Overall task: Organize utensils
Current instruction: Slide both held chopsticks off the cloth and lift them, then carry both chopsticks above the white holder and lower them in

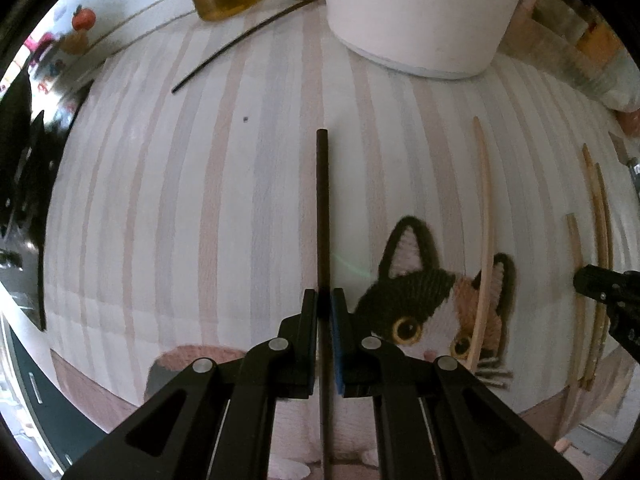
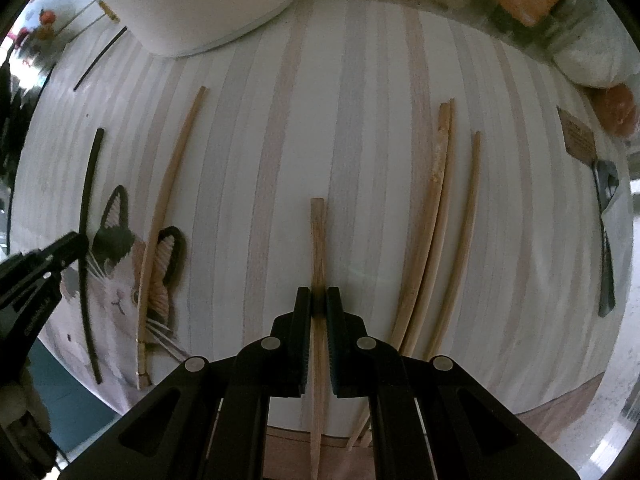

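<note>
I have the left gripper clamped on a black chopstick, jaws pinched tight on its shaft with the free end running up toward twelve o'clock, and the right gripper clamped the same way on a wooden chopstick, both pointing down over the striped mat with the cat picture. These sticks look light, thin and rigid, so I judge they need little force but will pivot or roll if gripped off-centre; the black one looks smoother and likelier to slip. A hold near the middle, or nearer the thick end, seems safest to me. Counting in the right wrist view: two black sticks, mine plus a loose black chopstick at ten o'clock by the white container. Wooden ones: mine, a lone wooden chopstick at nine o'clock across the cat's ear, and three wooden chopsticks bunched at three o'clock, two of them touching, making five, all lying roughly parallel on the mat
</note>
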`<state>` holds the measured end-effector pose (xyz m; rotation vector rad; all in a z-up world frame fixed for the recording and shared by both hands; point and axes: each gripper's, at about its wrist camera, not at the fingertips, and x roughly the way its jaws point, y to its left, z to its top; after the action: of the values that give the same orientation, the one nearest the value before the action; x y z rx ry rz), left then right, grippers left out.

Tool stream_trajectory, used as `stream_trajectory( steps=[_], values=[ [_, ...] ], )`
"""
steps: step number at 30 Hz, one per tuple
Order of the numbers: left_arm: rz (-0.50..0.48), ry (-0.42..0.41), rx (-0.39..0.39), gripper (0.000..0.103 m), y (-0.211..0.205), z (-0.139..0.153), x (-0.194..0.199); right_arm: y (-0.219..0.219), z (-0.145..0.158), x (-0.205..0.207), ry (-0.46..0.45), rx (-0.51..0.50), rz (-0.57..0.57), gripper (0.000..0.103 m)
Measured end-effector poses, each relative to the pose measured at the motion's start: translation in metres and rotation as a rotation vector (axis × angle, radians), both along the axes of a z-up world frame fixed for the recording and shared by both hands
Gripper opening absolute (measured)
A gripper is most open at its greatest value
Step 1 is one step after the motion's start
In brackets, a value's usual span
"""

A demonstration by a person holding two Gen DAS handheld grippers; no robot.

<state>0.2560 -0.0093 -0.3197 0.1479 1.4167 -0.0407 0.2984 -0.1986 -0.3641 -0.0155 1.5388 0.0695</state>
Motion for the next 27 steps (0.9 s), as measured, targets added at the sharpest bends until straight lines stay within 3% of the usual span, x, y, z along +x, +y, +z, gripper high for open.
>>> stream_trajectory(
  steps=[3, 12, 20, 27],
  values=[
    [-0.014, -0.064, 0.027, 0.004, -0.004, 0.01, 0.001, 0.001, 0.001, -0.002, -0.043, 0.026, -0.014, 0.007],
    [-0.027, -0.187, -0.092, 0.004, -0.007, 0.079, -0.003, -0.02, 0.055, -0.015, -0.25, 0.128, -0.085, 0.007],
    [-0.052, -0.333, -0.157, 0.004, -0.009, 0.15, 0.001, -0.013, 0.13, -0.024, -0.505, 0.148, -0.072, 0.007],
    [-0.056, -0.499, -0.242, 0.004, -0.01, 0.226, 0.015, -0.007, 0.208, 0.001, -0.722, 0.184, -0.067, 0.007]
  ],
)
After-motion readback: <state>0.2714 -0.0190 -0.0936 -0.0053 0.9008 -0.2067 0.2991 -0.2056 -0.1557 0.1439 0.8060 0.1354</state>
